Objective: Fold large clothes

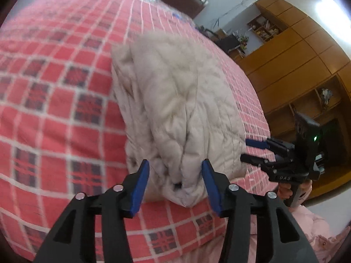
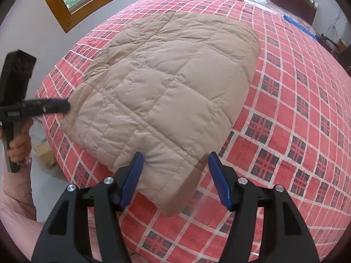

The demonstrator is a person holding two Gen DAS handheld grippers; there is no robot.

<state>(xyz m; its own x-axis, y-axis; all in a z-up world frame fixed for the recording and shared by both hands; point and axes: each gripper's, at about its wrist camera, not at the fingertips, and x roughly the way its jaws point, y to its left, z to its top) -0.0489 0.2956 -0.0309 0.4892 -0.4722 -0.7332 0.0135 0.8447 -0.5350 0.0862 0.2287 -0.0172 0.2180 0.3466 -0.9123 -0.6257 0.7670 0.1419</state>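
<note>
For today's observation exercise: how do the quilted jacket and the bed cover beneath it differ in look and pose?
The quilted jacket is plain beige; the bed cover is red with white grid lines and dark plaid squares. The jacket is puffy and folded into a compact bundle; the cover lies spread flat across the bed. Both are fabric.

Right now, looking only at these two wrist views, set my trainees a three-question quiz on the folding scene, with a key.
1. True or false: the beige quilted jacket lies folded on the red checked bedspread.
2. The left gripper is: A) open, jacket corner between its fingers; B) shut on the jacket; C) out of sight.
3. Fill in: the right gripper stands ____, its fingers either side of the jacket's near edge.

Key: 1 true; 2 A; 3 open.
</note>
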